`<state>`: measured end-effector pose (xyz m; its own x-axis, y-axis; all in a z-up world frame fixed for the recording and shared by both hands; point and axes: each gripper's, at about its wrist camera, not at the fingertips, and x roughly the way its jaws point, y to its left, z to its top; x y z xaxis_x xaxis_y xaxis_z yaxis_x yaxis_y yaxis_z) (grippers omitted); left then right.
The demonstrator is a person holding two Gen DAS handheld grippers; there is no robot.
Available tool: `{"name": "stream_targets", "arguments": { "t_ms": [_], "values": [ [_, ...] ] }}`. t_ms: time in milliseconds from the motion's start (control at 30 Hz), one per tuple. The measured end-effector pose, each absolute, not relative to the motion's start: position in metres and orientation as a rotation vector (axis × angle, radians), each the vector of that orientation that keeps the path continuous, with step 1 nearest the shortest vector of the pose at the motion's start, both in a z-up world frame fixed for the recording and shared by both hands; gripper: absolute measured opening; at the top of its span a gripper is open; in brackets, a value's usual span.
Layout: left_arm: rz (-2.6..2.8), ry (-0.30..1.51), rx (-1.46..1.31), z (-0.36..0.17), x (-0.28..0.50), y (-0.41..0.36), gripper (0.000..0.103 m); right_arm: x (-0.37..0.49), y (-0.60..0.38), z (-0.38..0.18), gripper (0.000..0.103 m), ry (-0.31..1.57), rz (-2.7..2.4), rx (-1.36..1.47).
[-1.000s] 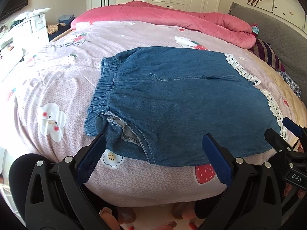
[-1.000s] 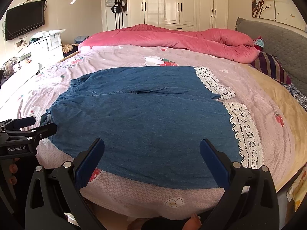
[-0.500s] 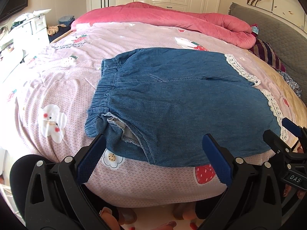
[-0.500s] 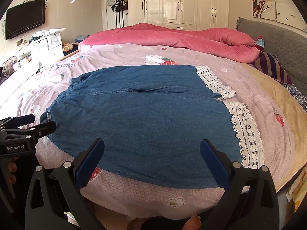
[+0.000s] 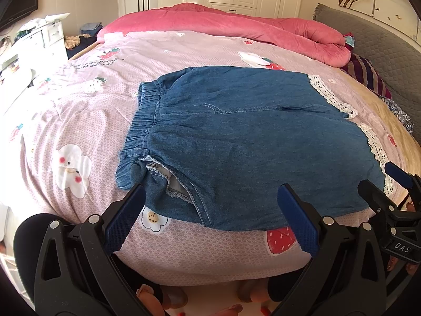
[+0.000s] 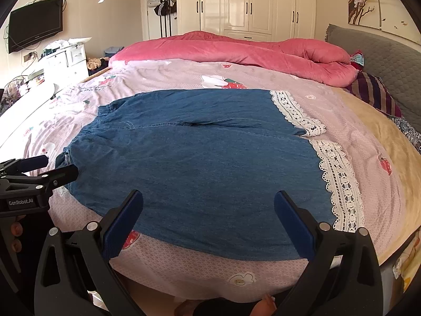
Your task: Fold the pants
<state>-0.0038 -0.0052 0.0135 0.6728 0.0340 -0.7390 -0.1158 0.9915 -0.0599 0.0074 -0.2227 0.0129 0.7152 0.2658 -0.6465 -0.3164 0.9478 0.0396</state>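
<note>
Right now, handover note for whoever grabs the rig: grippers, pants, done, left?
Left gripper: open, empty, poised near the waistband end of the pants.
Right gripper: open, empty, at the near edge by the lace hems.
Pants lie spread flat on the pink bedsheet, waistband left, legs right.
Done: laid out only. Left: every fold; nothing gripped yet.

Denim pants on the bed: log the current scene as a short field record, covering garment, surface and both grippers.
garment: denim pants, spread flat, unfolded
waistband: elastic waistband, at the left end
hems: white lace trim, at the right end
surface: pink patterned bedsheet
behind: pink comforter, bunched along the far side
left gripper: open, empty, near the waistband corner
right gripper: open, empty, at the near edge of the pants
</note>
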Motion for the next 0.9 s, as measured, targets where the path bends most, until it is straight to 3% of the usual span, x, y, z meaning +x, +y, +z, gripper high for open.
{"name": "stream_targets", "arguments": {
  "t_ms": [900],
  "values": [
    [0.057, 0.866, -0.136, 0.0, 0.025, 0.006, 0.094, 0.044, -0.214, 0.008, 0.099, 0.721, 0.348, -0.085]
  ]
}}
